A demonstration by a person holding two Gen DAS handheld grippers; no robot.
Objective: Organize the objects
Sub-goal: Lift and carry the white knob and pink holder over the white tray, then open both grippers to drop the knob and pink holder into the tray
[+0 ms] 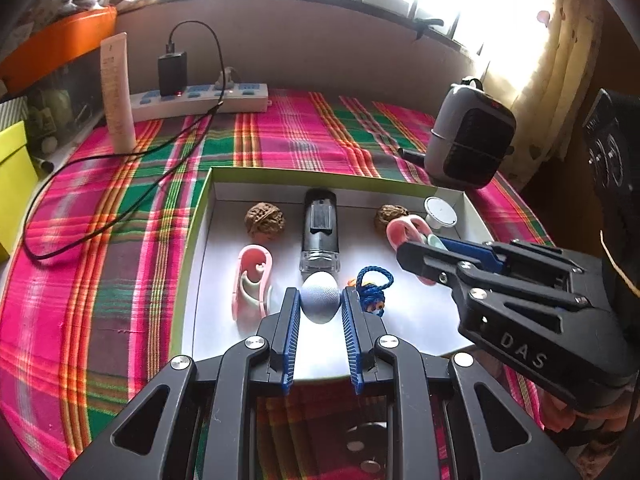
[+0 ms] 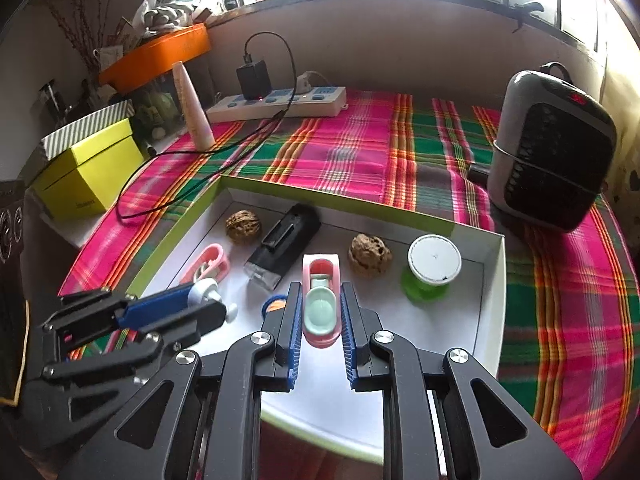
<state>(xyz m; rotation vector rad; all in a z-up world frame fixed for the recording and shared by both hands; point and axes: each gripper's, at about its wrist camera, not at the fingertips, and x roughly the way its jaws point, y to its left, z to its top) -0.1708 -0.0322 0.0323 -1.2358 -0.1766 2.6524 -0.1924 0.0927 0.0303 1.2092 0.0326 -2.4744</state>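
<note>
Left gripper (image 1: 320, 300): fingers closed on a pale blue-grey egg-shaped object (image 1: 320, 297), held between the blue pads over the white tray (image 1: 400, 320); right gripper (image 2: 320, 312): fingers closed on a pink clip (image 2: 321, 300) with a mint insert, also over the tray; just right of the left fingers lies a blue cord (image 1: 374, 288); left of them, a second pink clip (image 1: 253, 280); beyond the fingertips, a black bottle (image 1: 320, 232) flanked by two walnuts (image 1: 265, 219); far right of the right fingers, a white-lidded green jar (image 2: 432, 268).
</note>
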